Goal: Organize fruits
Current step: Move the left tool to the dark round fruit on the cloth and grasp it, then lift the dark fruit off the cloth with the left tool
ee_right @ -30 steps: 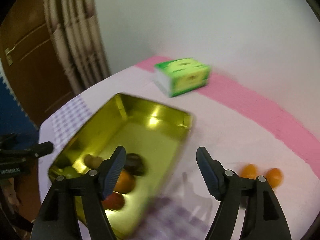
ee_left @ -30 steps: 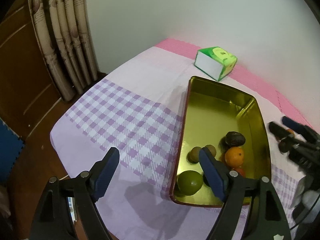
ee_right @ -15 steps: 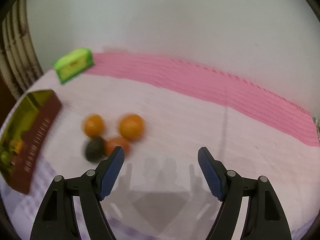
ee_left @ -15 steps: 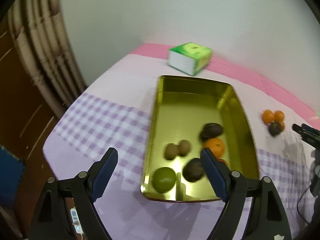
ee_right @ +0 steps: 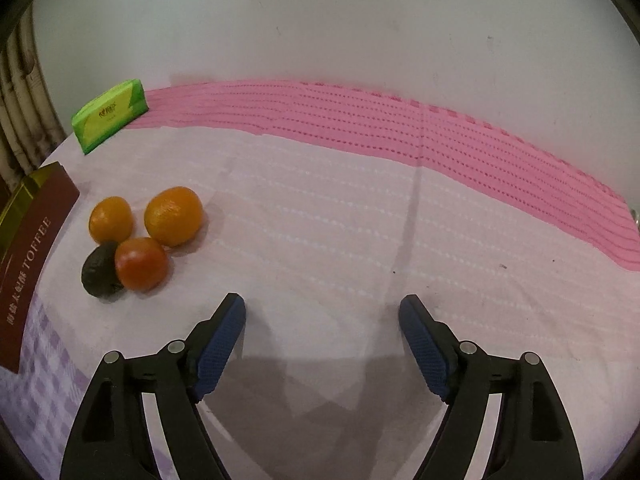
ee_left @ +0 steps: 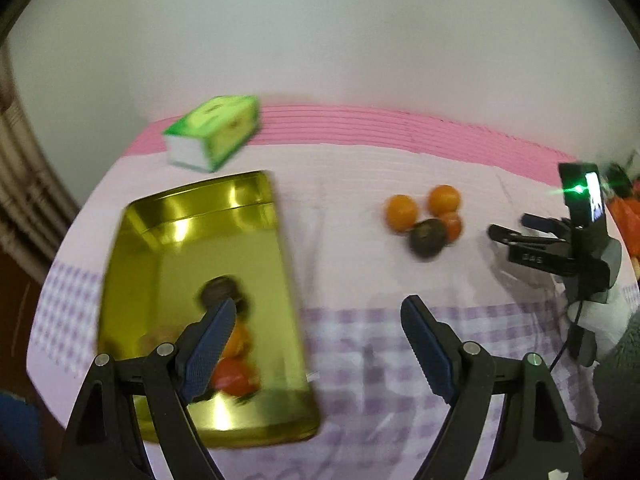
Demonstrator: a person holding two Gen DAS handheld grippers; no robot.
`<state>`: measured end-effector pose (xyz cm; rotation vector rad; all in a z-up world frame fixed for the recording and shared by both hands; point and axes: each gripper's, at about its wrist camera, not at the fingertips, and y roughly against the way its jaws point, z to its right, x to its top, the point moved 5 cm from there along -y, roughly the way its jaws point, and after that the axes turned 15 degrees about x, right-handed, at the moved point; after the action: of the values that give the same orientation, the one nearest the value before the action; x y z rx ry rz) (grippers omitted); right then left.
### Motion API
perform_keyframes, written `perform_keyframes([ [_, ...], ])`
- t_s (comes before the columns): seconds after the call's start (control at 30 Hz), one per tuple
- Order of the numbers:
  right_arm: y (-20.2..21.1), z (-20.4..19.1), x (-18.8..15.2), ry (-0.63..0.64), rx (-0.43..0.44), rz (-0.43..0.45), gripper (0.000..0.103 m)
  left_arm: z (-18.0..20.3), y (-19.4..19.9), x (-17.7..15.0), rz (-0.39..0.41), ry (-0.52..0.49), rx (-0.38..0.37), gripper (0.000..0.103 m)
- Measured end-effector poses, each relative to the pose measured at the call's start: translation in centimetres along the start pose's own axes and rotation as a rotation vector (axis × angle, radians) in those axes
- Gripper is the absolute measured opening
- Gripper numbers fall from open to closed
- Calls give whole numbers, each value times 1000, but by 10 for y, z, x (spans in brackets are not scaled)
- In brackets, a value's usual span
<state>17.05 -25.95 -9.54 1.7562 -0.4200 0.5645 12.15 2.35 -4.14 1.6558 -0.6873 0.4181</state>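
Note:
A gold tin (ee_left: 168,240) lies on the table's left with several fruits in it, among them a dark fruit (ee_left: 218,288) and a red one (ee_left: 234,376). Its red side shows in the right wrist view (ee_right: 28,264). A loose cluster lies right of the tin: two oranges (ee_right: 174,216) (ee_right: 111,219), a red-orange fruit (ee_right: 141,264) and a dark fruit (ee_right: 98,274). The cluster also shows in the left wrist view (ee_left: 428,216). My left gripper (ee_left: 316,312) is open and empty above the tin's right edge. My right gripper (ee_right: 322,312) is open and empty, right of the cluster.
A green tissue box (ee_right: 110,114) stands at the back left, also in the left wrist view (ee_left: 214,136). A pink band (ee_right: 400,128) runs along the wall. The cloth turns purple check (ee_left: 380,360) near the front. Curtains (ee_right: 20,112) hang at the left.
Both views have swung right. The tin has slid to the left of each frame. The loose fruit cluster has come closer in the right wrist view. Both grippers stay open.

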Motion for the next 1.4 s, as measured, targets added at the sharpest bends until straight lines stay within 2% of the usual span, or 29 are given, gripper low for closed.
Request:
perform_keyframes([
  [0.2, -3, 3, 1, 13, 8, -11, 93, 52, -15, 16, -5, -66, -62, 82],
  [0.37, -6, 2, 0, 31, 18, -19, 103, 78, -39, 21, -53, -63, -105, 82],
  [0.53, -7, 2, -1, 29, 19, -17, 103, 93, -59, 24, -89, -67, -104, 80],
  [0.9, -7, 3, 0, 29, 19, -17, 103, 109, -82, 32, -124, -68, -135, 69],
  [1.0, -7, 3, 0, 28, 19, -17, 103, 111, -87, 35, -129, -73, -140, 65],
  [1.07, -6, 3, 0, 29, 19, -17, 103, 115, -88, 36, -133, -78, -146, 58],
  [1.3, -7, 3, 0, 28, 19, -17, 103, 121, -97, 40, -133, -97, -155, 54],
  [1.4, -6, 3, 0, 28, 19, -17, 103, 122, -98, 40, -124, -103, -153, 43],
])
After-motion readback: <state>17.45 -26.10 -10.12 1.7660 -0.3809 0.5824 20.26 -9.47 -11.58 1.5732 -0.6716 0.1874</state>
